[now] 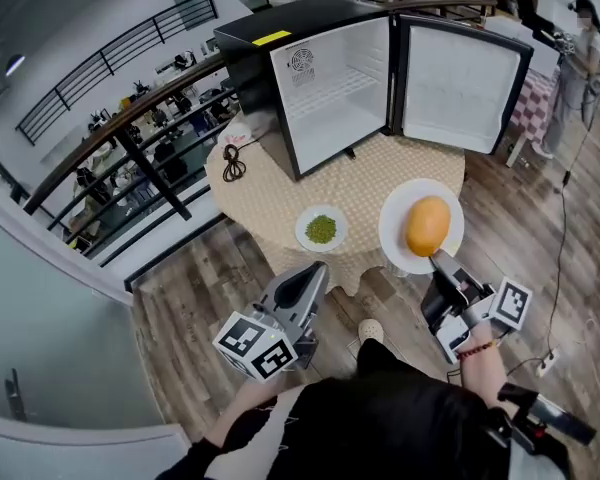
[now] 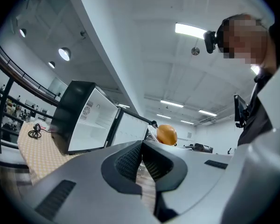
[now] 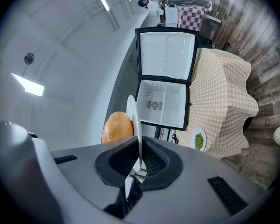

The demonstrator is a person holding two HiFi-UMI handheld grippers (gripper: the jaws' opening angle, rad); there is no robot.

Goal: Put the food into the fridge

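Observation:
A small black fridge (image 1: 330,78) stands on the table with its door (image 1: 458,86) swung wide and its white shelves bare. In front of it lies a small white plate of green peas (image 1: 321,229). A larger white plate (image 1: 398,230) carries a round orange food (image 1: 427,225). My right gripper (image 1: 443,262) is shut on the near rim of that plate. In the right gripper view the plate (image 3: 132,113) runs edge-on between the jaws, with the orange food (image 3: 117,127) to its left. My left gripper (image 1: 305,284) hovers off the table's near edge, shut and holding nothing.
The round table wears a beige checked cloth (image 1: 270,193), with a black coiled cable (image 1: 233,161) at its left. A railing (image 1: 130,118) runs along the left. A person (image 1: 580,63) stands at the far right near a checked table (image 1: 533,103). Wooden floor surrounds the table.

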